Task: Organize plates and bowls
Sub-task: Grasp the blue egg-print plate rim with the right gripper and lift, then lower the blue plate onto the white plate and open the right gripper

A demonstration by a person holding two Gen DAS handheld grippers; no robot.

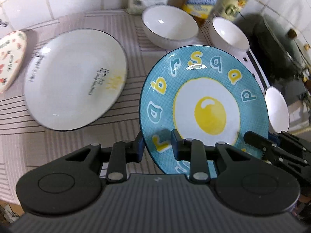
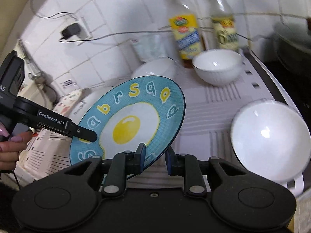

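A blue plate with a fried-egg picture and letters (image 1: 202,104) is held tilted above the counter, its rim between the fingers of both grippers. My left gripper (image 1: 157,145) grips its near-left rim; it also shows in the right wrist view (image 2: 85,134). My right gripper (image 2: 154,159) grips the near-right rim, and shows at the right of the left view (image 1: 258,139). A white plate with text (image 1: 75,77) lies to the left. White bowls stand behind (image 1: 169,27) (image 1: 229,33) and one to the right (image 2: 270,139).
A heart-shaped floral dish (image 1: 11,58) lies at far left. Two oil bottles (image 2: 186,31) (image 2: 223,25) and a bag stand against the tiled wall. A dark pot (image 1: 276,46) sits on the stove at right. A striped mat (image 2: 210,104) covers the counter.
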